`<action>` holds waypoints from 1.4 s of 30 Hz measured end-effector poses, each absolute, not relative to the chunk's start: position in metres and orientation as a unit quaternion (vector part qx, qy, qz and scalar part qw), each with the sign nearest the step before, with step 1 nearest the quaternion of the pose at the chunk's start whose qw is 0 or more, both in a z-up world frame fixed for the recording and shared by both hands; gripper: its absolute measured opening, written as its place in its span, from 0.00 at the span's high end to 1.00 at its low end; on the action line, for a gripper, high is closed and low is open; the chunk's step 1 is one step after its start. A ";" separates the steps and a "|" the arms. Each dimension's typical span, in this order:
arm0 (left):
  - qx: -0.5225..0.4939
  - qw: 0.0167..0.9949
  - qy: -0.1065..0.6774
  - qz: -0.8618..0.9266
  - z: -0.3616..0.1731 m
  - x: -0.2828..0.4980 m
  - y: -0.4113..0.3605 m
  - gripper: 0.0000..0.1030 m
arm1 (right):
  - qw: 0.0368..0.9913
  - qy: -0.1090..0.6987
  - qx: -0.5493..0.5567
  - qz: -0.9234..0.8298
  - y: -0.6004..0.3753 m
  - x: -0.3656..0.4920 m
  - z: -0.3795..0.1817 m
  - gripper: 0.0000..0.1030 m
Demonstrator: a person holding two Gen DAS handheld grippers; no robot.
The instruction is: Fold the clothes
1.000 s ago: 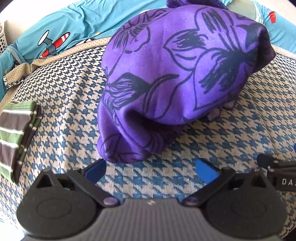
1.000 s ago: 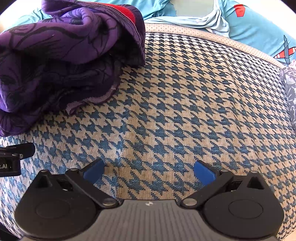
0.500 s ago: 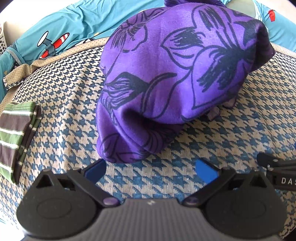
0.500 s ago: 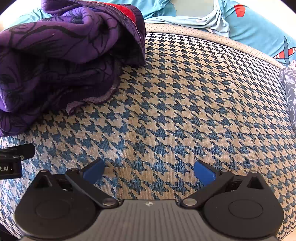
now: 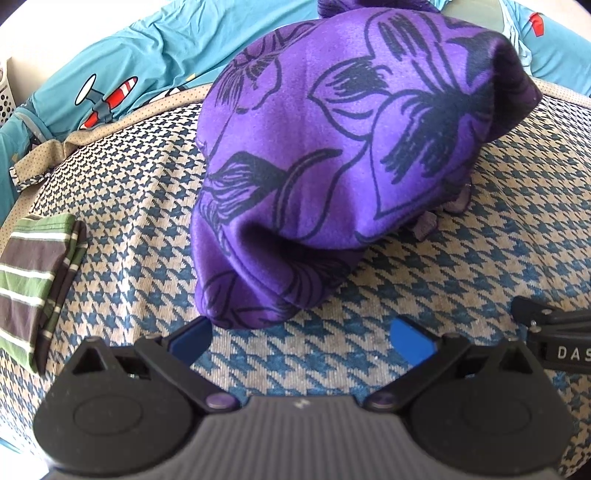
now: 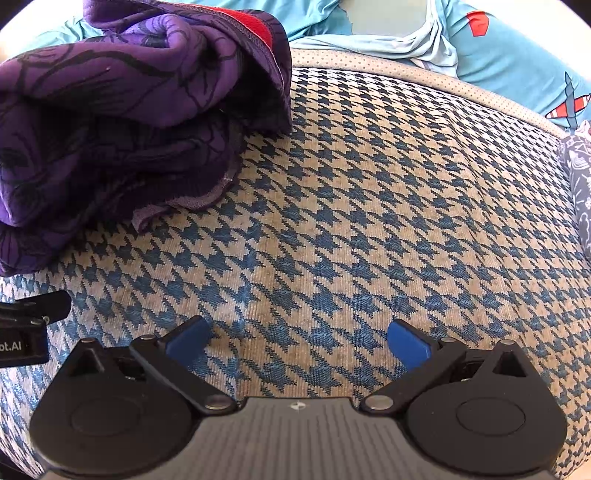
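A: The purple floral garment [image 5: 343, 155] lies bunched on the houndstooth cover [image 5: 461, 266], its near corner just beside the left claw's [image 5: 301, 334] left fingertip.

B: From the right wrist the same garment [image 6: 110, 122] sits far left, and here a red inner band [image 6: 255, 26] shows at its top edge. The right claw [image 6: 297, 338] hangs released over bare cover, gripping nothing.

A: The left claw is spread too, empty. Only this side shows the folded striped cloth [image 5: 33, 280] at left.

B: Mine alone catches a dark patterned fabric [image 6: 580, 184] at the right rim. Teal airplane-print cloth [image 6: 517, 48] lies behind.
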State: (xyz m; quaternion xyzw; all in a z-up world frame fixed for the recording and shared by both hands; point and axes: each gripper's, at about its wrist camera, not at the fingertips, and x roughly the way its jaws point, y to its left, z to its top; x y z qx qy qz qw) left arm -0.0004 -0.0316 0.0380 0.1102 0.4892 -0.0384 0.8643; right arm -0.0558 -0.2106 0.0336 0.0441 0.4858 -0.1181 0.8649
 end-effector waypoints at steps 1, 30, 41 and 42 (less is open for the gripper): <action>0.111 0.865 0.488 -0.039 0.038 -0.001 -0.032 0.00 | 0.866 0.484 0.045 -0.119 -0.211 -0.056 0.033 0.00; 0.069 0.873 0.472 -0.101 0.054 -0.014 -0.032 0.00 | 0.894 0.427 0.020 -0.138 -0.252 -0.010 0.059 0.00; 0.024 0.908 0.411 -0.077 0.085 0.005 -0.007 0.00 | 0.922 0.375 0.082 -0.052 -0.252 -0.007 0.095 0.10; 0.020 0.909 0.409 -0.079 0.087 0.007 -0.007 0.00 | 0.922 0.374 0.090 -0.046 -0.251 -0.009 0.098 0.11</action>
